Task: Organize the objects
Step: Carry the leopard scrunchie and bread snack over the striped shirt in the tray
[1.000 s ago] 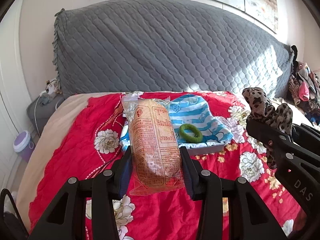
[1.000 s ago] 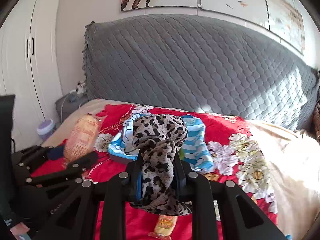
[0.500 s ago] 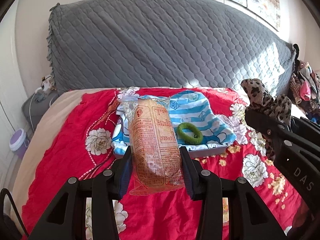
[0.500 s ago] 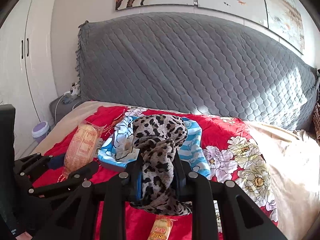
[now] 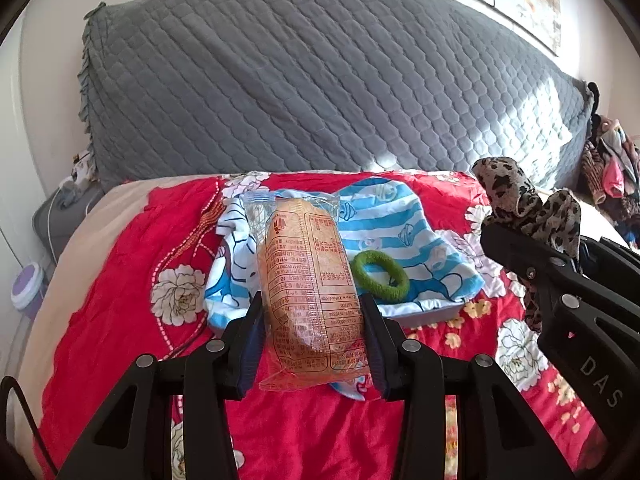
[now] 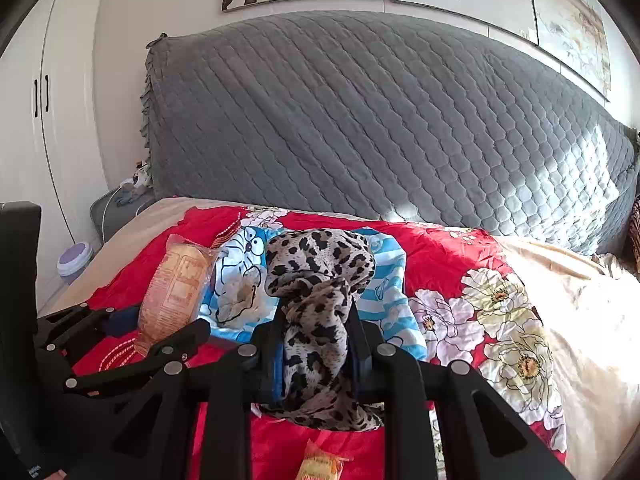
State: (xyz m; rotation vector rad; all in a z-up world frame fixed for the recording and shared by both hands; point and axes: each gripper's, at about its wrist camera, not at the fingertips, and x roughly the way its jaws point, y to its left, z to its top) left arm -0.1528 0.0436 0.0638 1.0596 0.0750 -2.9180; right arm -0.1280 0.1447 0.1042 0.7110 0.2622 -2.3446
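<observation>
- Right now my left gripper (image 5: pixel 312 344) pinches the bread pack (image 5: pixel 310 292) between its fingers.
- My right gripper (image 6: pixel 316 356) clamps the leopard scarf (image 6: pixel 316 280) above the bed (image 6: pixel 440 256).

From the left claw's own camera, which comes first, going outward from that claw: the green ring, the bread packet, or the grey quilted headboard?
1. Bread packet: clamped in the left claw itself.
2. Green ring: just beyond, slightly right, lying on the blue striped cloth.
3. Grey quilted headboard: farthest, behind the bed.
</observation>
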